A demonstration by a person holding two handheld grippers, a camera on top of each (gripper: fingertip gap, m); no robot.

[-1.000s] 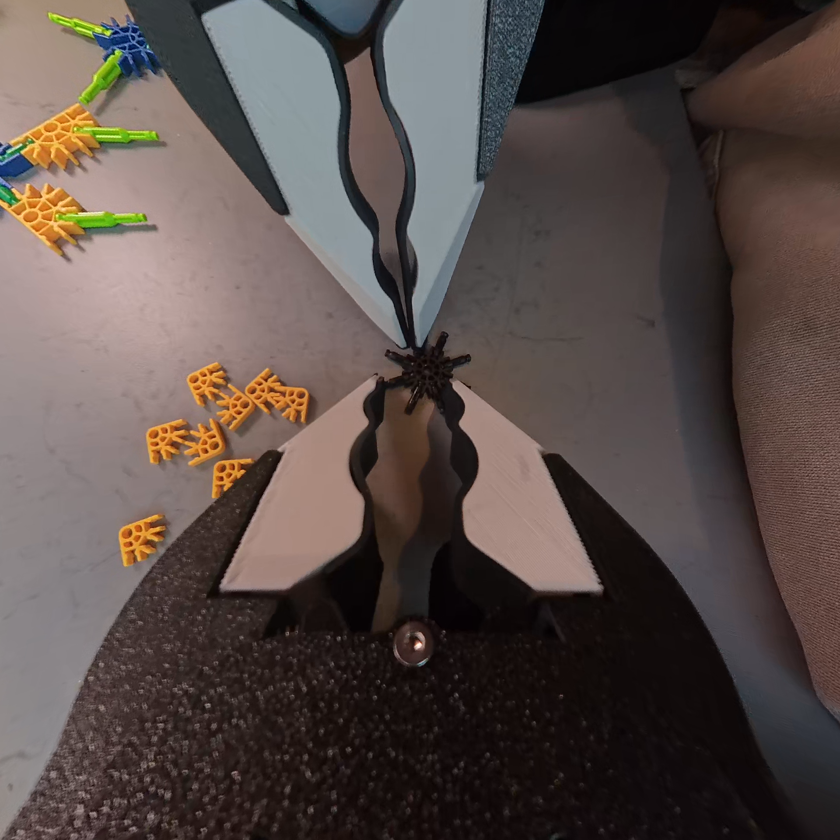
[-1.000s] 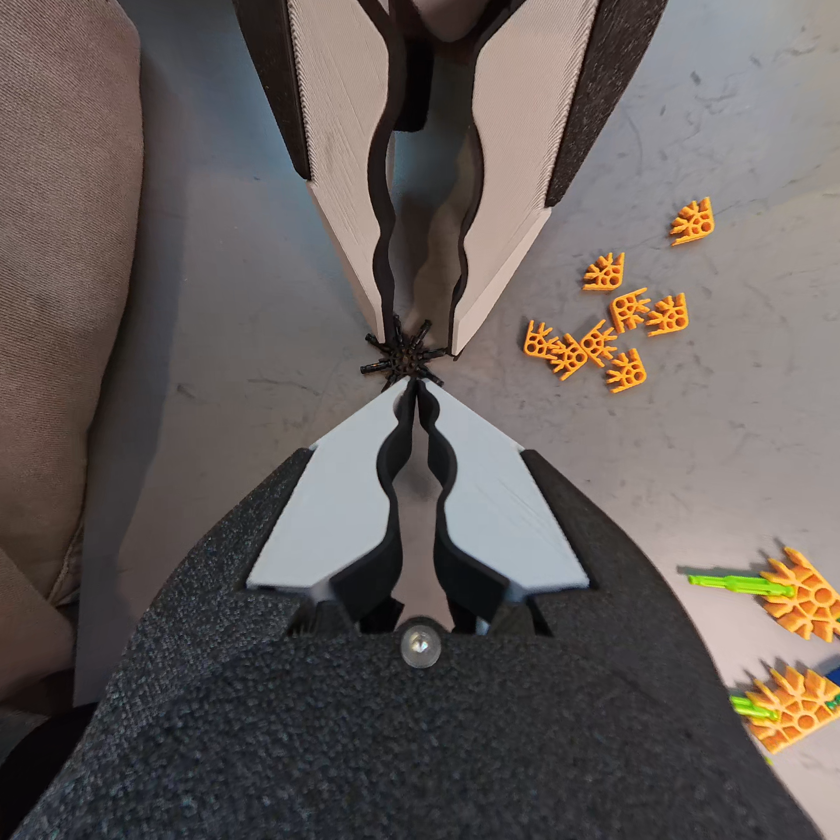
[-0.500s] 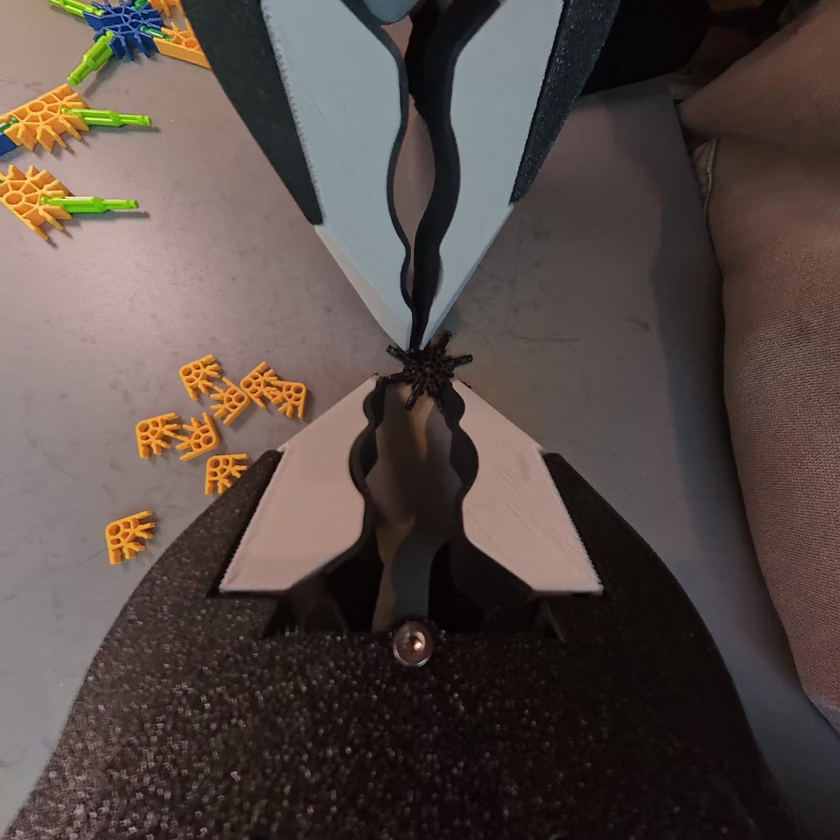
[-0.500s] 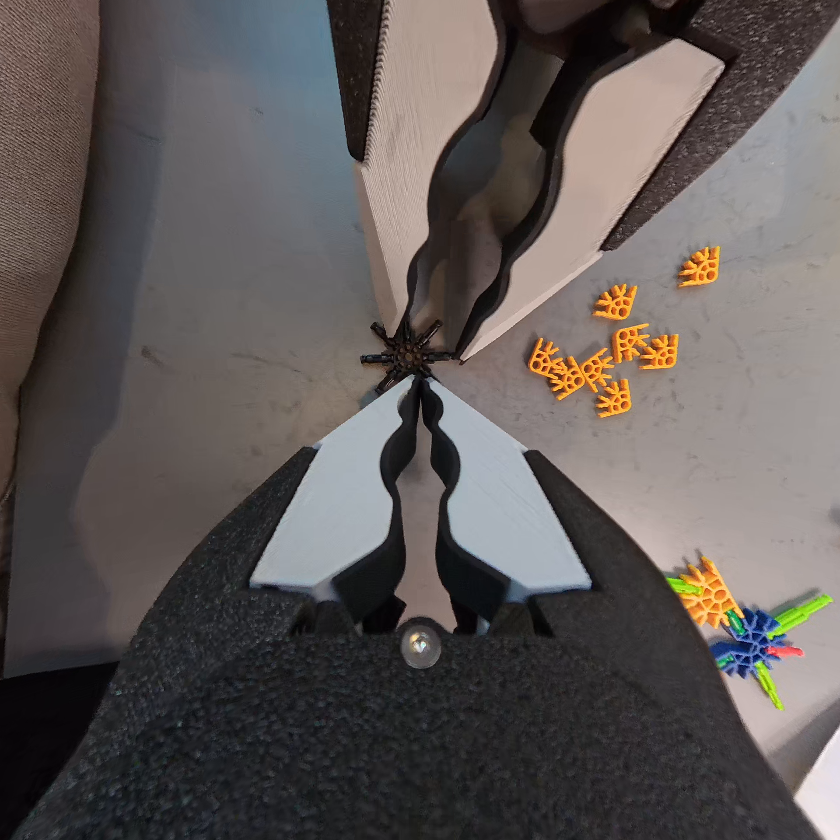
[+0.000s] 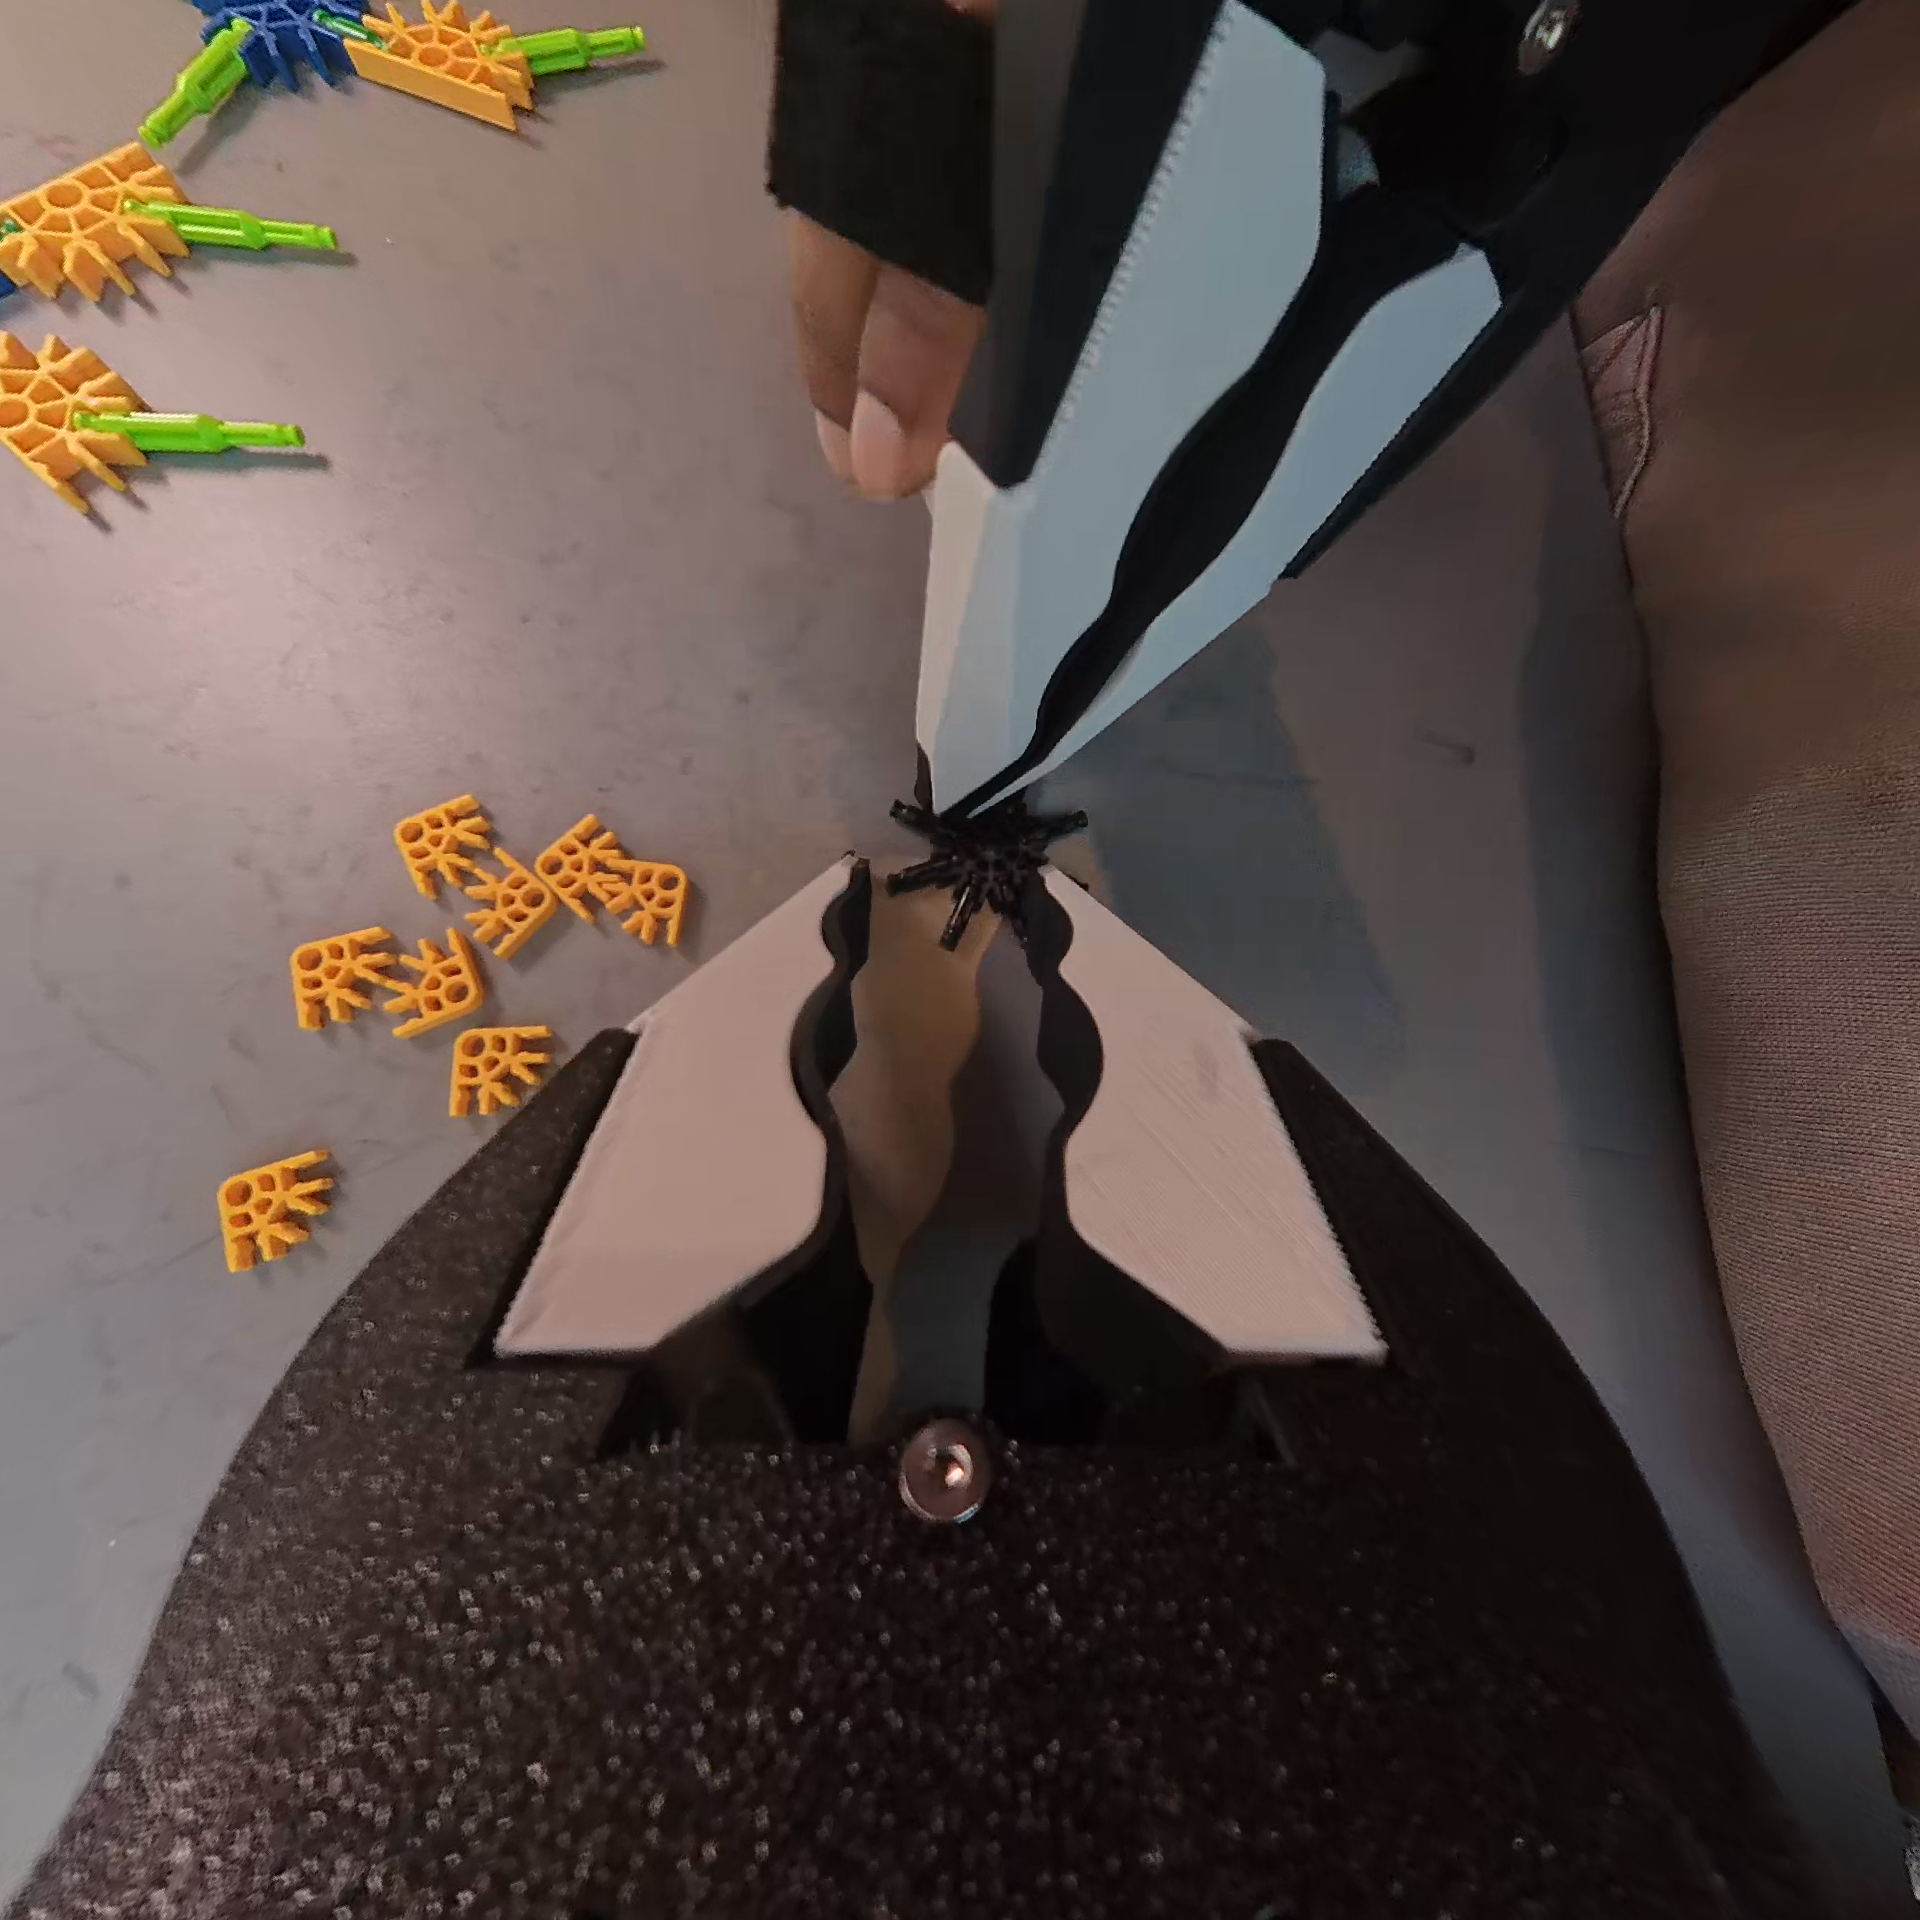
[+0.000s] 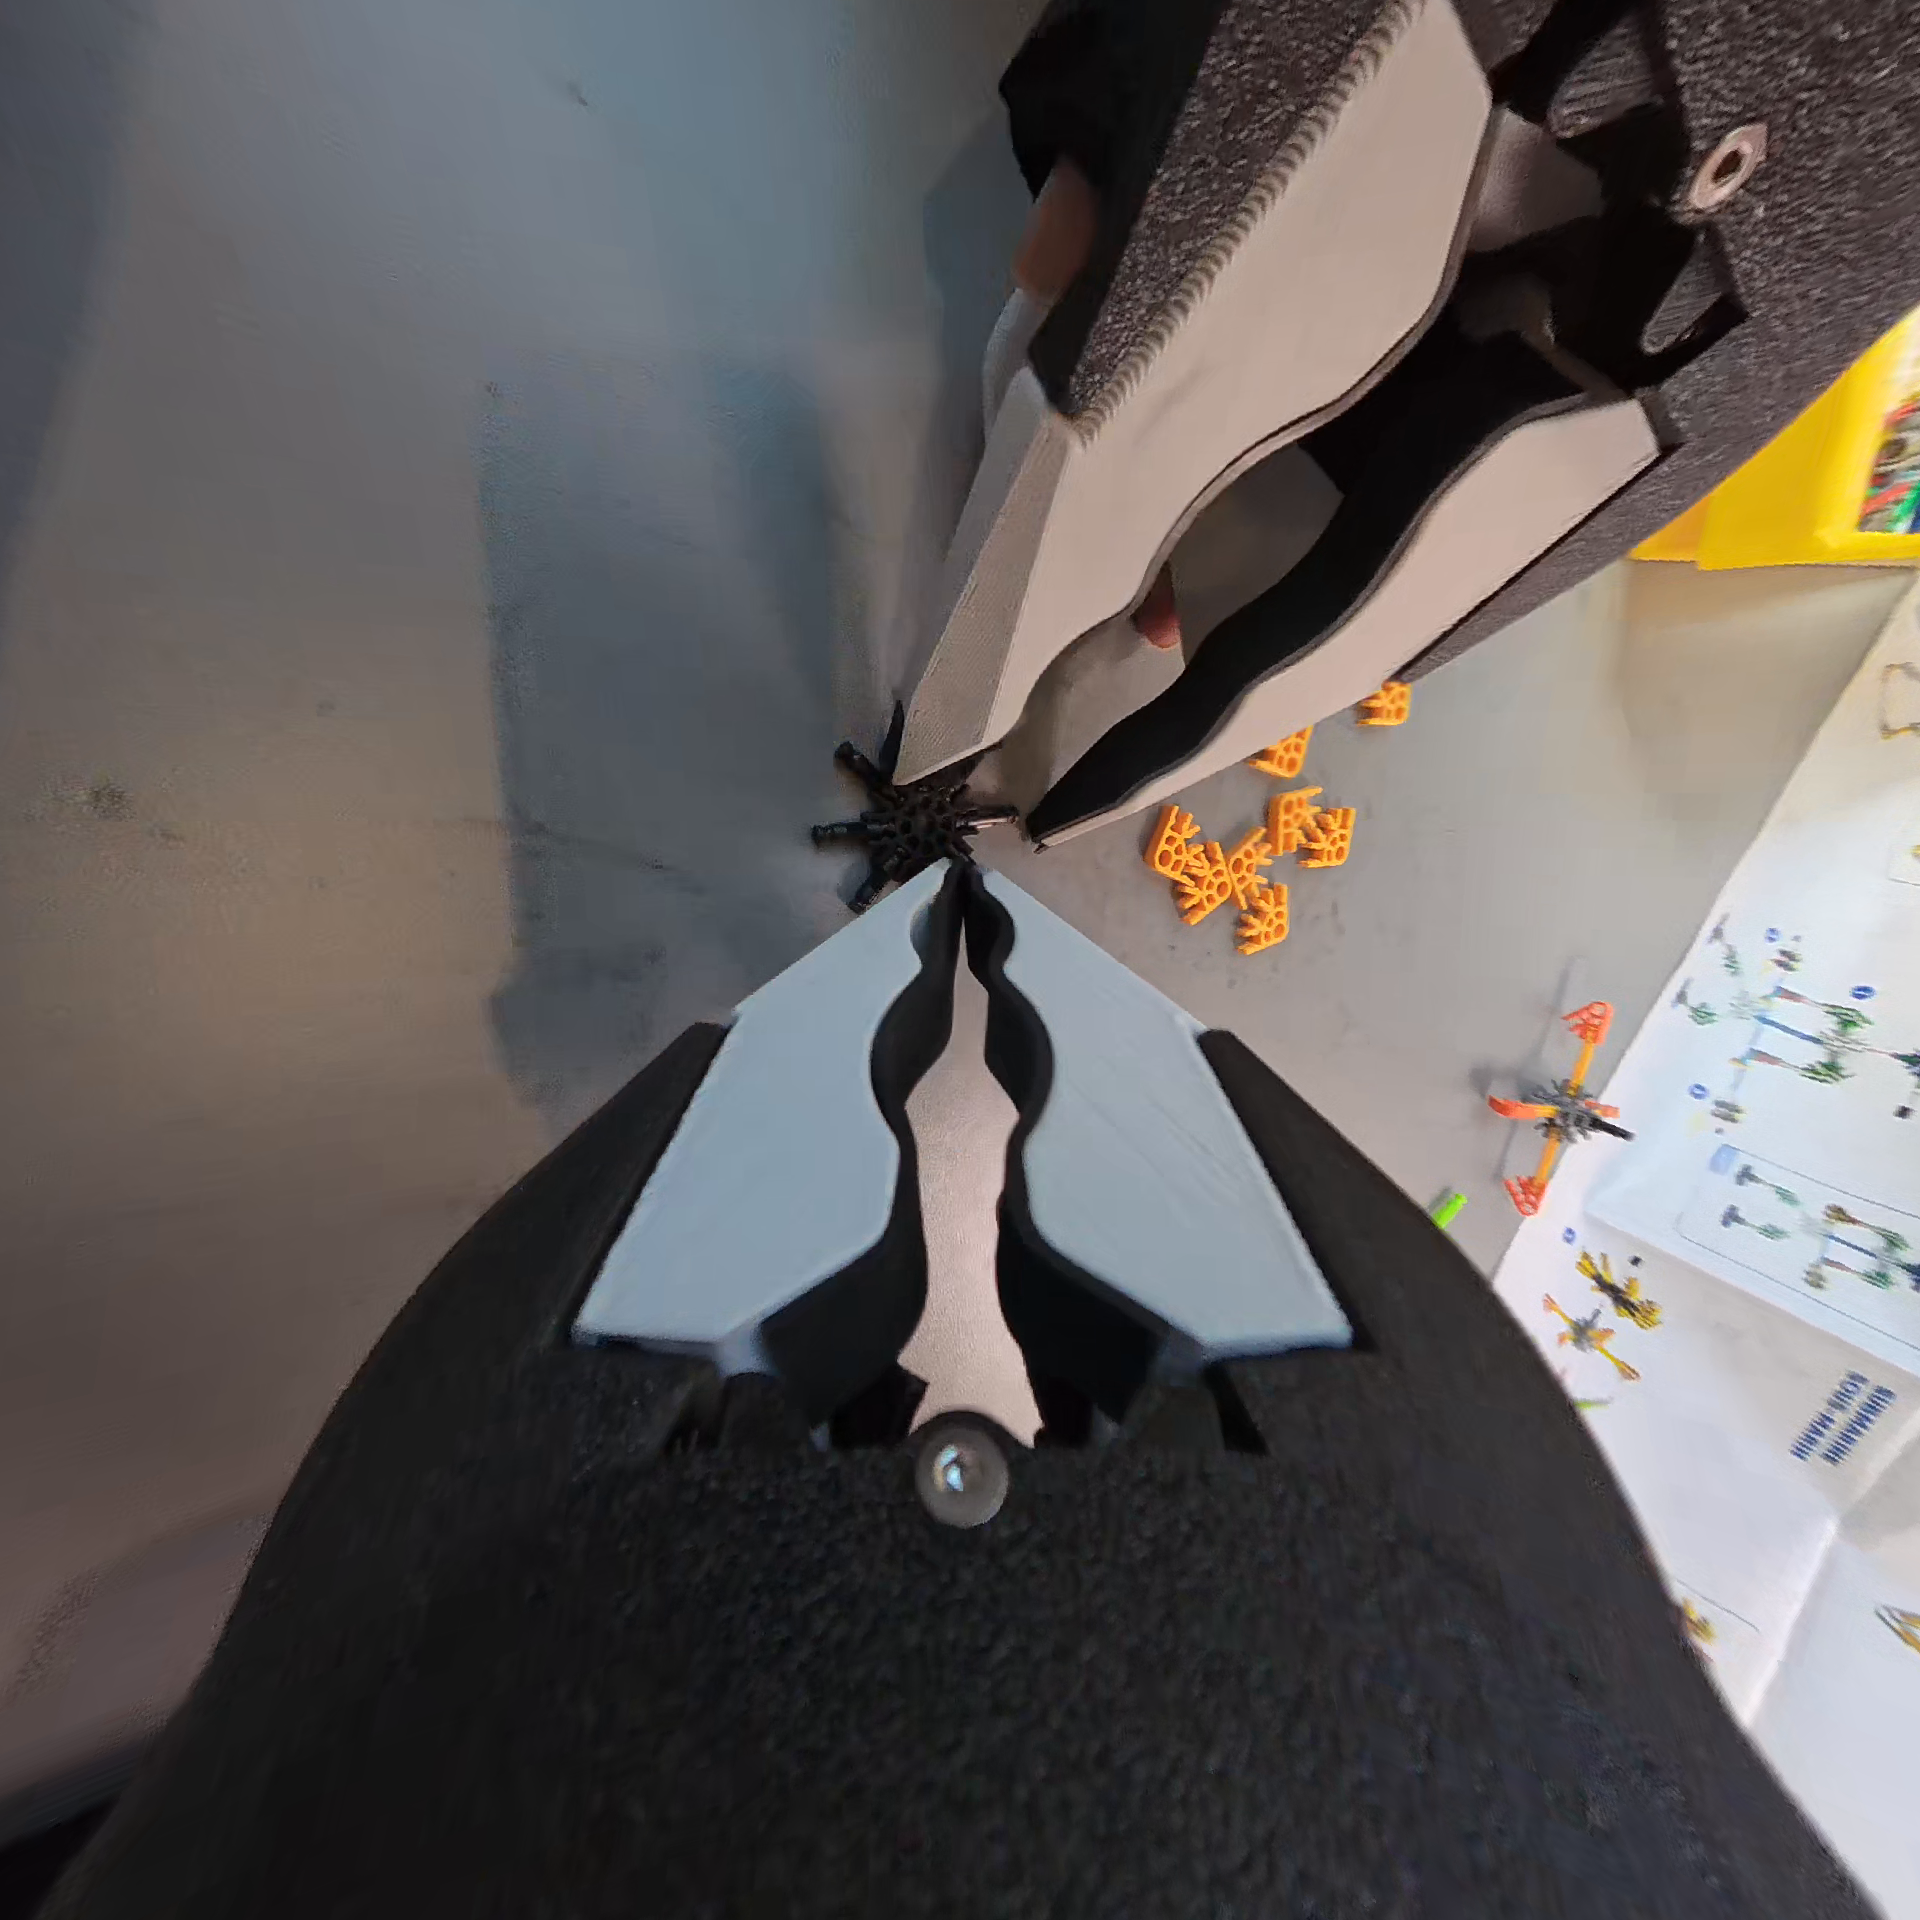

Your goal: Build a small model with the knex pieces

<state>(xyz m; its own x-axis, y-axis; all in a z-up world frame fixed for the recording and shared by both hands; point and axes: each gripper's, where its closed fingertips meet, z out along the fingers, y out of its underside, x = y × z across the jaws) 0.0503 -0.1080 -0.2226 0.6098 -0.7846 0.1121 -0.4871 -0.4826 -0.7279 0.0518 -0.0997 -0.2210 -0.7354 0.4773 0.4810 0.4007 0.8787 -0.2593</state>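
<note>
A small black snowflake-shaped connector (image 5: 982, 860) hangs between the two grippers above the grey table (image 5: 520, 623). My left gripper (image 5: 951, 873), with beige fingers, has its jaws apart by the connector's width, and the tips press on its spokes from both sides. My right gripper (image 5: 951, 805), with light blue fingers, comes in from the top right and is pinched shut on the connector's far edge. In the right wrist view the right gripper (image 6: 961, 878) nips the connector (image 6: 914, 826) from below. The left gripper (image 6: 971, 805) reaches it from the upper right.
Several small orange connectors (image 5: 499, 935) lie on the table to the left, also in the right wrist view (image 6: 1247, 862). Larger orange pieces with green rods (image 5: 104, 229) lie far left. A person's hand (image 5: 883, 353), a beige cushion (image 5: 1787, 935), a printed sheet (image 6: 1766, 1143) and a yellow box (image 6: 1818, 468) show. The tips of both grippers are at nearly the same place.
The right gripper has swung and tilted around the connector, now slanting in from the upper right in the left view. The printed sheet and yellow box came into the right view. Both grips are unchanged.
</note>
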